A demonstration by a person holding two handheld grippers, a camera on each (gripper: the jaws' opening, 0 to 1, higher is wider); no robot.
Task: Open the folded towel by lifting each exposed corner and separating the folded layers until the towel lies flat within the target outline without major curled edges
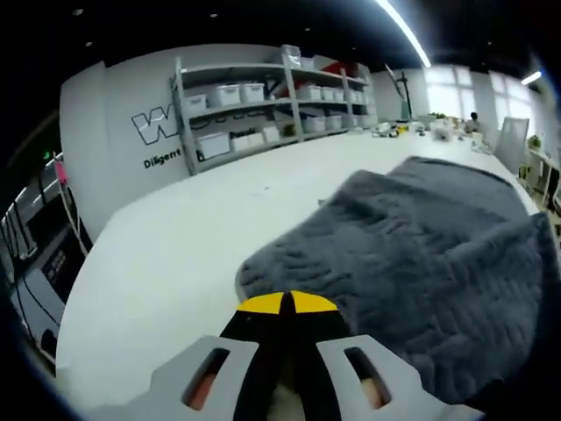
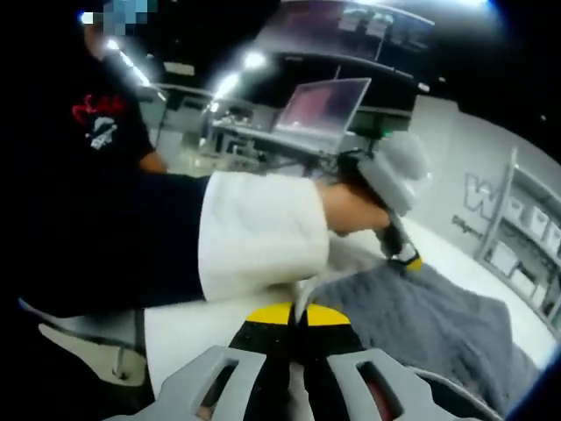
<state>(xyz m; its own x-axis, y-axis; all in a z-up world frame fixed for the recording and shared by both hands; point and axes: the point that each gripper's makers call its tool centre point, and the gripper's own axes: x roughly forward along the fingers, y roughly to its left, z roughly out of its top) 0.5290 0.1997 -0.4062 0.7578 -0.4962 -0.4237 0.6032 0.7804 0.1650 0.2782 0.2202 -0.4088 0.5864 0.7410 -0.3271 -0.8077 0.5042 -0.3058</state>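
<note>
Towel: the grey towel (image 1: 421,263) lies rumpled on the white table (image 1: 175,254), its near rounded edge just ahead of your left claw; in the right gripper view the same towel (image 2: 421,316) spreads to the right of your right claw.
Towel surface: ribbed, with folds and a raised hump across the middle; it is not flat.
Left claw: your left claw (image 1: 287,303) has its yellow tips pressed together, closed, and nothing shows between them; the tips sit just at the towel's near edge, and you cannot tell from this view whether they touch it.
Left claw from the other side: in the right gripper view your left claw (image 2: 405,257) points down at the towel's far edge, held in a hand (image 2: 351,209) that comes out of a white sleeve (image 2: 259,232).
Right claw: your right claw (image 2: 296,313) is also closed, yellow tips together, over the table at the towel's edge; no cloth is visibly pinched.
Surroundings: metal shelves (image 1: 272,101) with white bins stand against the far wall; an open laptop (image 2: 323,110) sits behind the sleeve; a person in a dark shirt (image 2: 101,123) stands at the left.
</note>
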